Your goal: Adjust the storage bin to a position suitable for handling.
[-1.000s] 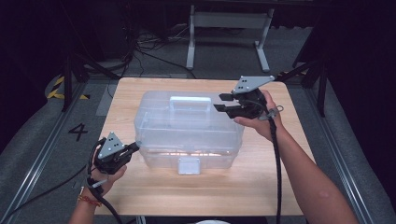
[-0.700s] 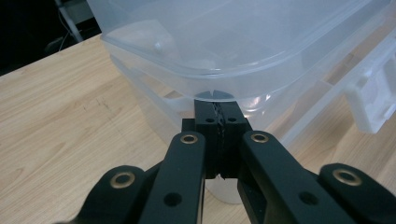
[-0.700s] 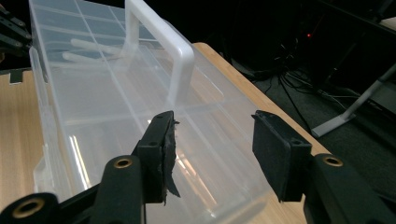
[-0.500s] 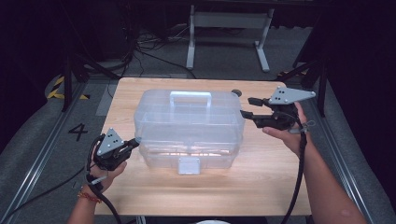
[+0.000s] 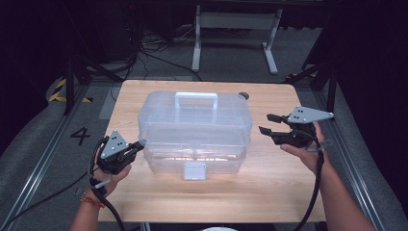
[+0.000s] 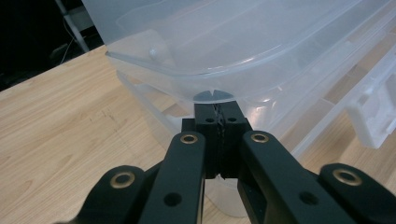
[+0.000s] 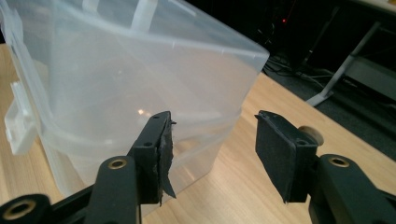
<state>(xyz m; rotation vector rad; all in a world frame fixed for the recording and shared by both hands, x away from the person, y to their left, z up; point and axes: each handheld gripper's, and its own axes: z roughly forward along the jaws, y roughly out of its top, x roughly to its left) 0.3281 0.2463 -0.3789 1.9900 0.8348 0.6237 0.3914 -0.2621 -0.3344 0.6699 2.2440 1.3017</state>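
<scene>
Right gripper swung clear of the box while the left kept its pinch at the lid's corner.

The clear box (image 5: 195, 132) sat mid-frame on the table (image 5: 269, 192), lid down, handle (image 5: 196, 98) on top, latch (image 5: 195, 170) facing the lower edge. A second earlier the right gripper (image 5: 270, 124) had been over the lid's right end; it had since dropped to the right of the box, its jaws having just been opening, with nothing between them. The left gripper (image 5: 140, 144) had hardly shifted, jaws clenched together at a small tab (image 6: 213, 94) under the lid's rim; whether it was gripped, I could not tell. Likely the right was lining up for the box's right side.
</scene>
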